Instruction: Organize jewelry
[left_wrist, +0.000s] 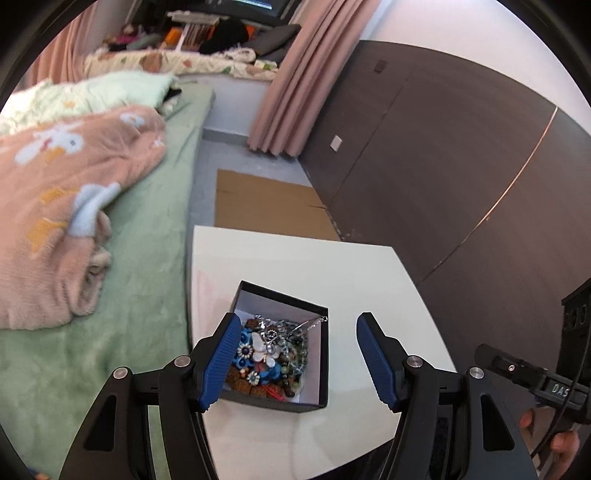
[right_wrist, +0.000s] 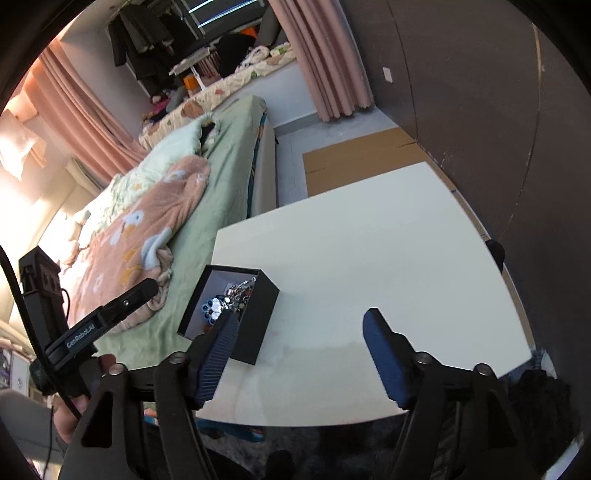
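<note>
A small black box (left_wrist: 319, 354) with a white lining stands near the left edge of a white table (left_wrist: 288, 258). It holds a heap of jewelry (left_wrist: 271, 356): beads, chains, blue flower pieces and a white butterfly pendant. My left gripper (left_wrist: 297, 332) is open and empty, hovering just above the box, its left finger over the box's left side. In the right wrist view the box (right_wrist: 258, 325) sits at the table's (right_wrist: 369, 240) left side. My right gripper (right_wrist: 301, 328) is open and empty, to the right of the box, its left finger in front of it.
A bed with a green sheet (left_wrist: 147, 258) and a peach blanket (left_wrist: 66, 206) lies left of the table. A dark wood wall (left_wrist: 461, 166) stands on the right. Flat cardboard (left_wrist: 266, 203) lies on the floor beyond the table. Pink curtains (left_wrist: 295, 81) hang behind.
</note>
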